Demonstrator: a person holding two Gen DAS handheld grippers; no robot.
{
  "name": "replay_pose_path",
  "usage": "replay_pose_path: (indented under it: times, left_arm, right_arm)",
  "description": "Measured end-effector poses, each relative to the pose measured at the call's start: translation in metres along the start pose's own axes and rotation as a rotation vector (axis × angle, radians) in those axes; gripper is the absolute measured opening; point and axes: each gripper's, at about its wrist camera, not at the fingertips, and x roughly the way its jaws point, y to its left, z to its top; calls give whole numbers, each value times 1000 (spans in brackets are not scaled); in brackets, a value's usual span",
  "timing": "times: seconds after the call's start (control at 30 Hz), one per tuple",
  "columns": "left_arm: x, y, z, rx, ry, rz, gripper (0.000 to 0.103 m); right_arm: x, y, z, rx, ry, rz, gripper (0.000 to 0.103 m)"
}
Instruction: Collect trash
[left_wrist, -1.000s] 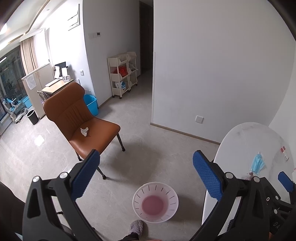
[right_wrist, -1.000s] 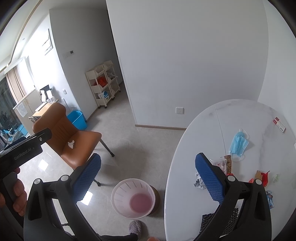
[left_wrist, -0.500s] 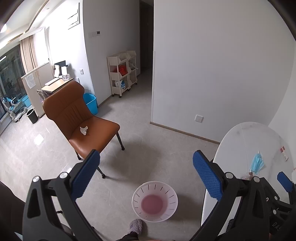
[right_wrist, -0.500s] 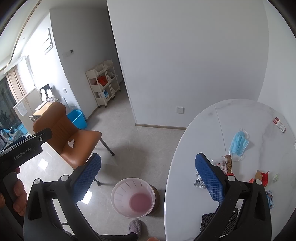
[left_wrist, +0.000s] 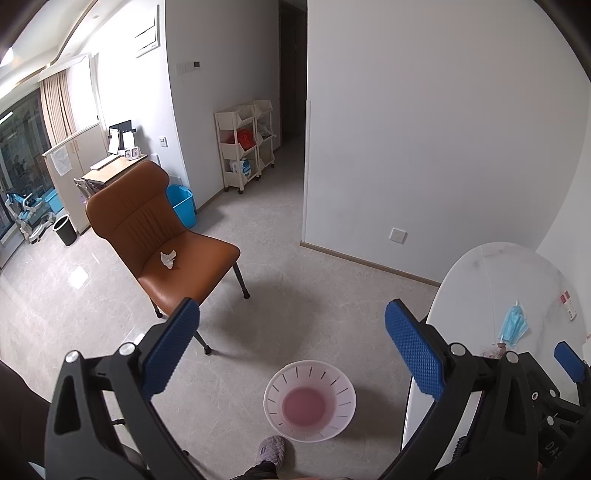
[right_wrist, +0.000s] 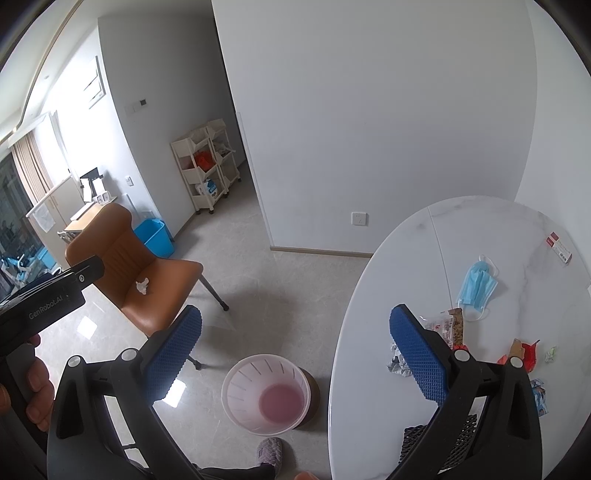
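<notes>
- left claw (left_wrist: 291, 347) gapes wide, holding nothing; its body reads "genrobot.ai" in the right wrist view.
- right claw (right_wrist: 295, 350) also wide and bare.
- white bin (right_wrist: 265, 393) on the floor, just beside the tabletop (right_wrist: 391, 280).
- on the tabletop: blue mask (right_wrist: 476, 286), printed wrappers (right_wrist: 448, 326), print too small to read.
- crumpled tissue (left_wrist: 168, 258) on the brown chair (left_wrist: 147, 229), well apart from the bin.

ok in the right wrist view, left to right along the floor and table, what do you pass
chair → bin → table → mask → red and white box
</notes>
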Motion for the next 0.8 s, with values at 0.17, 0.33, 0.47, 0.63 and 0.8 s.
replay_pose_path:
  times: [0.17,0.33,0.47,0.63,0.8]
  left_arm:
    - [0,1,-1,0,1,-1,96]
    - [-1,3,-1,2,0,-1,96]
    - [-1,3,-2,1,0,0,96]
    - [-1,3,-1,2,0,0,96]
    - [0,3,-4,13,-3,-2,96]
  right_arm:
    - [0,0,0,-2,-6,2,101]
    - [0,1,0,-2,-5,3,101]
    - [1,2,-1,-2,-5,4,101]
    - [1,2,-1,-1,-6,3,101]
    - [1,3,-2,8,-9,1,101]
